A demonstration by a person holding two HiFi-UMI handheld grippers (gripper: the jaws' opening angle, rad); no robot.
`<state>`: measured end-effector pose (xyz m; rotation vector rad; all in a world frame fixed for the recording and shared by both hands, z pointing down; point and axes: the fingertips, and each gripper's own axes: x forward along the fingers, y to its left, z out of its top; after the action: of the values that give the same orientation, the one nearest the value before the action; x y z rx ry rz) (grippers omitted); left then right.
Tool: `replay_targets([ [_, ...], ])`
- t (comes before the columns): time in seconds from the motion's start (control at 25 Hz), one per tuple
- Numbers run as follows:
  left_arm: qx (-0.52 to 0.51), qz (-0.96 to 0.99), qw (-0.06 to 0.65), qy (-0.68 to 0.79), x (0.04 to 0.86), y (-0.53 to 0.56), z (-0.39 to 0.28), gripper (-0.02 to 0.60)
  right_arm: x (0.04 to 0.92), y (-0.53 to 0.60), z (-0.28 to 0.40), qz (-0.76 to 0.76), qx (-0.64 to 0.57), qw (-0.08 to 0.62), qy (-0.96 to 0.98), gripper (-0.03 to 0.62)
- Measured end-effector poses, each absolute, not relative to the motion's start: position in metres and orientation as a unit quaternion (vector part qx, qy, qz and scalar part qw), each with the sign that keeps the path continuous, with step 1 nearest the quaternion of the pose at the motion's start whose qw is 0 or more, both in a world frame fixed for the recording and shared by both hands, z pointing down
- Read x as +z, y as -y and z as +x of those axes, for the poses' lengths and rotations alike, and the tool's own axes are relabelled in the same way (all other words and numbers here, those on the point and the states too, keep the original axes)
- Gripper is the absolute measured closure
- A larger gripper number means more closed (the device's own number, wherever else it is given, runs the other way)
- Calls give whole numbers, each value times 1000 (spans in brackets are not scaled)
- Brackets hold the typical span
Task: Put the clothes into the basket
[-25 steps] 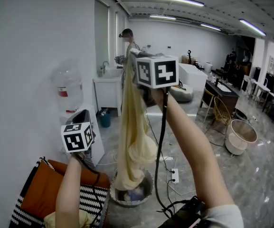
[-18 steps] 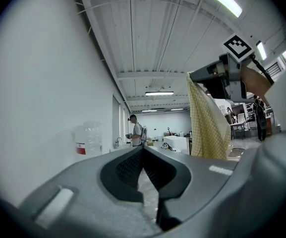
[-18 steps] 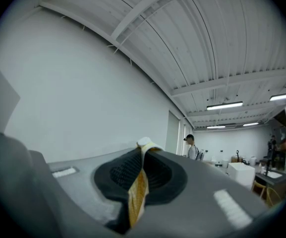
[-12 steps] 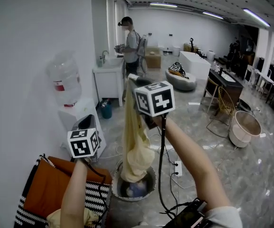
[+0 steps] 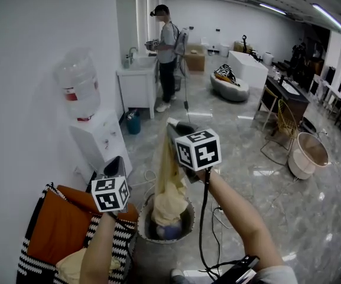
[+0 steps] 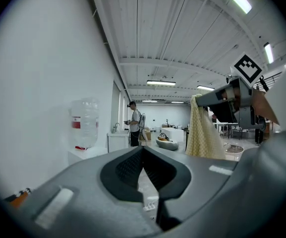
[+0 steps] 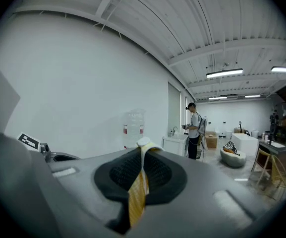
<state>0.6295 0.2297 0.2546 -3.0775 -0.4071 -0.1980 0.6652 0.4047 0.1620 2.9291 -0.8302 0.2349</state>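
Hanging cloth: a pale yellow garment (image 5: 170,185) drops straight down from the right gripper (image 5: 172,126), and its lower end is bunched inside the basket (image 5: 189,216).
Right fingers: pressed together on the garment's top edge. In the right gripper view a yellow strip runs down between the pads, and a small fold pokes out above the tips.
Left gripper (image 5: 116,162): its fingers meet at the tips with nothing between them. It is held lower than the other and to its left, apart from the garment.
Basket on the floor: round and grey, near the wall. Something blue (image 5: 169,232) lies at the bottom, touching the garment's end.
Beside the basket: an orange cushion (image 5: 58,229) on a black-and-white striped seat, with a pale bundle (image 5: 70,266) at its front edge.
Along the wall: a water dispenser (image 5: 99,144) with its bottle on top.
Far end: a person (image 5: 167,58) stands at a white sink unit.
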Motion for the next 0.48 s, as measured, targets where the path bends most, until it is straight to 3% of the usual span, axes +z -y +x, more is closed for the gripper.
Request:
replay_targets([
  [0.48, -149, -980, -9, 129, 363, -248, 624, 578, 306, -411, 670, 947, 175, 31, 266, 580],
])
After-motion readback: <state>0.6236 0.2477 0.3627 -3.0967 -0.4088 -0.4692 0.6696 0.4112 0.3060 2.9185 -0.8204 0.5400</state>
